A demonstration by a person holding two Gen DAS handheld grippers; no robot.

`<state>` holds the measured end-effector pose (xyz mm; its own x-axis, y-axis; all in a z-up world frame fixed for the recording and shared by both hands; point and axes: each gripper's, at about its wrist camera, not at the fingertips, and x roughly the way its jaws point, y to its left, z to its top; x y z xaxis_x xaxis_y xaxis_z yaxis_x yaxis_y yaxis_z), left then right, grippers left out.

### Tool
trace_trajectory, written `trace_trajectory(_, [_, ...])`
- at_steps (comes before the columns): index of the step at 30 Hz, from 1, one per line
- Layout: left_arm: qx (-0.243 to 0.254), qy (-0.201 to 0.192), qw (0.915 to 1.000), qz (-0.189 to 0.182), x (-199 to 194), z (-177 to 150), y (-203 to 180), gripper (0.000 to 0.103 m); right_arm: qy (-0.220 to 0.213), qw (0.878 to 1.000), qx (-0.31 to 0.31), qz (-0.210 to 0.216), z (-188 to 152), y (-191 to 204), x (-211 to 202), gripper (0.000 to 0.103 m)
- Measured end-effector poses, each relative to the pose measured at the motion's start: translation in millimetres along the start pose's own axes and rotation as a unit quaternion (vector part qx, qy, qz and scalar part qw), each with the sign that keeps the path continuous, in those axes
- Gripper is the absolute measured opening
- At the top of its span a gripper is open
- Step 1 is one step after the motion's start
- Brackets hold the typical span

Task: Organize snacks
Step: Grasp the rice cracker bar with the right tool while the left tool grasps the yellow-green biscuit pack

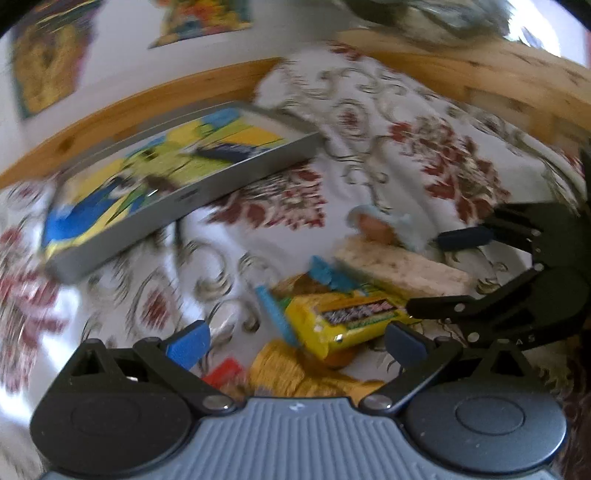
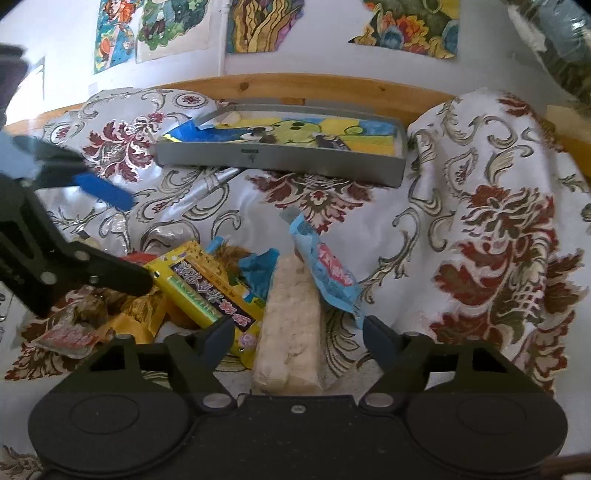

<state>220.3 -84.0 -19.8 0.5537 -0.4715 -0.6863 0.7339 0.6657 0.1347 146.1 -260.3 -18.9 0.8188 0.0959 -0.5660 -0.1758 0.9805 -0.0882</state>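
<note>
A heap of snacks lies on the flowered cloth. In it are a yellow bar [image 1: 343, 317] [image 2: 207, 291], a pale rice bar [image 1: 402, 266] [image 2: 288, 325], a light-blue packet [image 1: 384, 225] [image 2: 325, 273] and gold wrappers [image 1: 280, 373] [image 2: 136, 314]. My left gripper [image 1: 297, 345] [image 2: 138, 240] hangs open just over the yellow bar and gold wrappers. My right gripper [image 2: 301, 334] [image 1: 447, 271] is open too, its fingers on either side of the rice bar's near end. Further back a grey tray [image 1: 192, 199] [image 2: 280, 164] with a colourful picture on its floor holds no snacks. The left wrist view is blurred.
A red-and-white packet [image 2: 70, 336] and a torn blue wrapper [image 2: 258, 269] lie in the heap. The cloth bunches into a tall fold [image 2: 498, 221] at the right. A wooden ledge [image 2: 295, 85] runs behind the tray, with drawings [image 2: 266, 26] on the wall above.
</note>
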Motion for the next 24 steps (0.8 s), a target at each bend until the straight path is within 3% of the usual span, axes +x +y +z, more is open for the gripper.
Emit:
trace_trajectory(7, [0.082,0.005,0.9949,-0.059,25,17,3,0.102,0.018,0.999,0.005,0.03,2,-5,13,0.064])
trace_trajectory(10, [0.132,0.025,0.9863,-0.096,37,20,-1,0.102,0.024,0.999,0.006,0.026,2,-8,16,0.054])
trace_trajectory(13, [0.186,0.036,0.9748,-0.117,45,21,-7,0.102,0.026,0.999,0.011,0.031,3,-14,18,0.049])
trace_trajectory(19, [0.22,0.052,0.9631,-0.145,57,21,-6,0.101,0.027,0.999,0.012,0.035,3,-19,20,0.046])
trace_trajectory(24, [0.21,0.073,0.9617,-0.16,71,24,2,0.091,0.028,0.999,0.011,0.037,3,-19,20,0.046])
